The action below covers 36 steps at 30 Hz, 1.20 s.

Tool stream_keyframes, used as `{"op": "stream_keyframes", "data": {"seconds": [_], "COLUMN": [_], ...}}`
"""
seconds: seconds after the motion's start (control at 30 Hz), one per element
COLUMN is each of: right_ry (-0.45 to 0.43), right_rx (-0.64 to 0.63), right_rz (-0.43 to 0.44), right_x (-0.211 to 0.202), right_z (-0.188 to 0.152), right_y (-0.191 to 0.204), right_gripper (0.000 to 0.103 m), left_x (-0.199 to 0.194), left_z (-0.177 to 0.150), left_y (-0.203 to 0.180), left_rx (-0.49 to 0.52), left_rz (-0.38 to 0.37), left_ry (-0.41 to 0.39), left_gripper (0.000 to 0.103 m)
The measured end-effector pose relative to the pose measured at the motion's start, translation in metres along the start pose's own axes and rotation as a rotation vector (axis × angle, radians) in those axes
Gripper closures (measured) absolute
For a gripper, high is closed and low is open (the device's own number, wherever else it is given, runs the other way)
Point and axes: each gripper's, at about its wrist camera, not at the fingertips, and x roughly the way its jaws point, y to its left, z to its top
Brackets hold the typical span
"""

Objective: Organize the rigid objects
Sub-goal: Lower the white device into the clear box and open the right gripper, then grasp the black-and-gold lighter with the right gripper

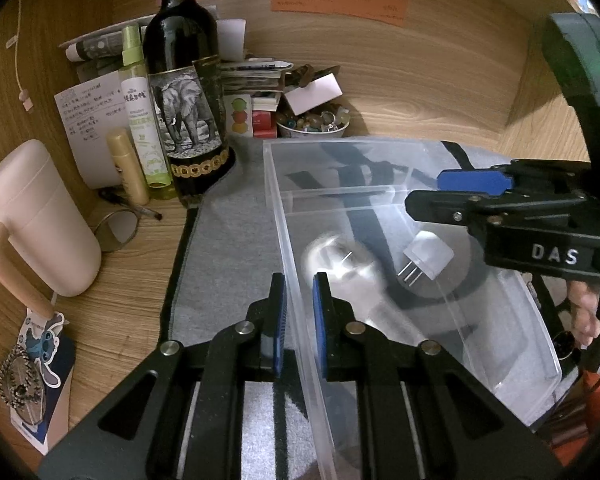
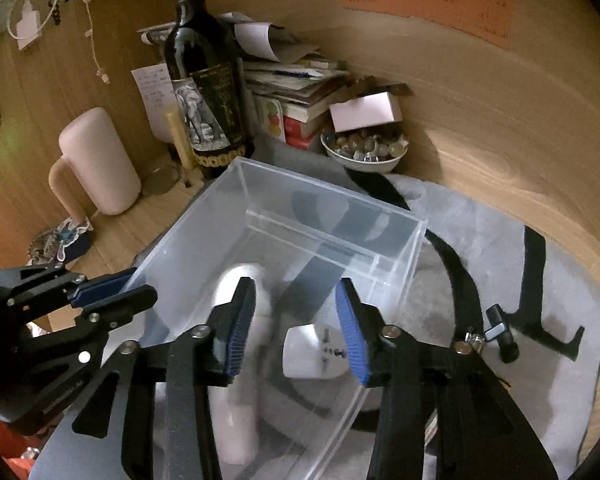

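Observation:
A clear plastic box stands on a grey cloth. My left gripper is shut on the box's left wall, one finger on each side; it also shows in the right wrist view. Inside lie a white plug adapter with metal prongs and a blurred white object. My right gripper is open and empty above the box, over the adapter; it also shows in the left wrist view.
A dark wine bottle, a green spray bottle, a pink mug, a bowl of beads and stacked books crowd the back left corner. Wooden walls close in behind. A small black tool lies on the cloth at right.

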Motion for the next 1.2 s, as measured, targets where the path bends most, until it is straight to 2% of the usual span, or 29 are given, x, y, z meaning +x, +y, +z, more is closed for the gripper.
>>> {"op": "stream_keyframes", "data": {"seconds": [0.13, 0.37, 0.43, 0.67, 0.93, 1.2], "right_ry": [-0.022, -0.111, -0.136, -0.156, -0.021, 0.063], "right_rx": [-0.002, -0.010, 0.000, 0.114, 0.271, 0.367], "right_rz": [-0.006, -0.063, -0.088, -0.185, -0.285, -0.323], "right_x": [-0.007, -0.035, -0.045, -0.068, -0.051, -0.038], "right_z": [-0.003, -0.007, -0.010, -0.027, -0.073, -0.108], "right_y": [0.001, -0.004, -0.011, -0.053, -0.105, -0.135], "right_gripper": [0.053, 0.027, 0.023, 0.022, 0.022, 0.022], "left_x": [-0.001, -0.001, -0.001, 0.000, 0.001, 0.004], "left_z": [0.000, 0.000, 0.000, -0.001, -0.002, -0.003], "left_y": [0.002, 0.003, 0.002, 0.003, 0.004, 0.004], "left_rx": [-0.003, -0.003, -0.003, -0.003, 0.003, 0.005], "left_rz": [-0.001, -0.001, -0.002, -0.003, -0.004, -0.005], "left_ry": [0.001, 0.003, 0.003, 0.003, 0.006, 0.017], "left_gripper": [0.090, 0.090, 0.090, 0.090, 0.090, 0.090]}}
